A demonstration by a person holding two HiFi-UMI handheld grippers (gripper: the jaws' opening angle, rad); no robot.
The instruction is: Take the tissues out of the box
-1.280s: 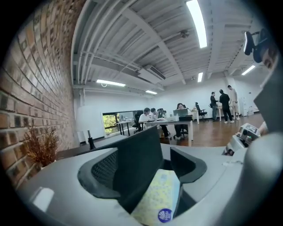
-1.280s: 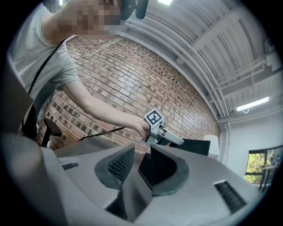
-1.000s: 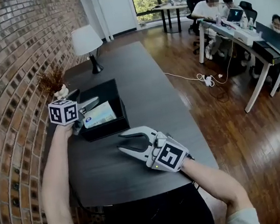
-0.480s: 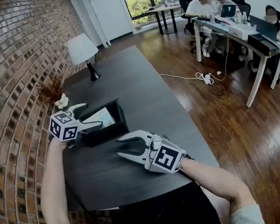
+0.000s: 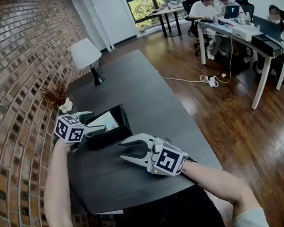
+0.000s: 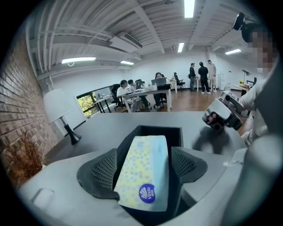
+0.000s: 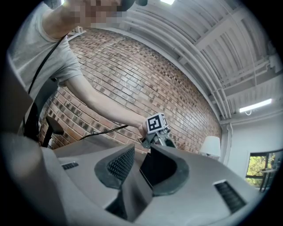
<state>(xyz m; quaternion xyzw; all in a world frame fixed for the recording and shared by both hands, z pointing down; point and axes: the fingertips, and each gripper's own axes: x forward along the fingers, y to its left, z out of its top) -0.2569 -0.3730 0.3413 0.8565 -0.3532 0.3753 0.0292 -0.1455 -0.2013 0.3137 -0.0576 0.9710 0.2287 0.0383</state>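
Observation:
A black open box (image 5: 115, 133) stands on the dark table (image 5: 145, 92) near the brick wall. In it lies a tissue pack (image 5: 105, 121), pale blue and yellow with a round blue label (image 6: 146, 193). My left gripper (image 5: 96, 122) points down into the box's near end with the pack (image 6: 143, 167) between its pads. Its jaws have just been closing; a dark gap still shows at the right pad. My right gripper (image 5: 122, 151) hovers over the table in front of the box, open and empty, and through its jaws I see the box's wall (image 7: 155, 168).
A white lamp (image 5: 85, 53) and a dried plant (image 5: 55, 92) stand further back along the brick wall. Right of the table is wooden floor with a cable and power strip (image 5: 208, 80). People sit at desks (image 5: 244, 31) at the far right.
My left gripper has sunk and tilted down towards the box, and its jaws have narrowed around the tissue pack. The right gripper has stayed where it was.

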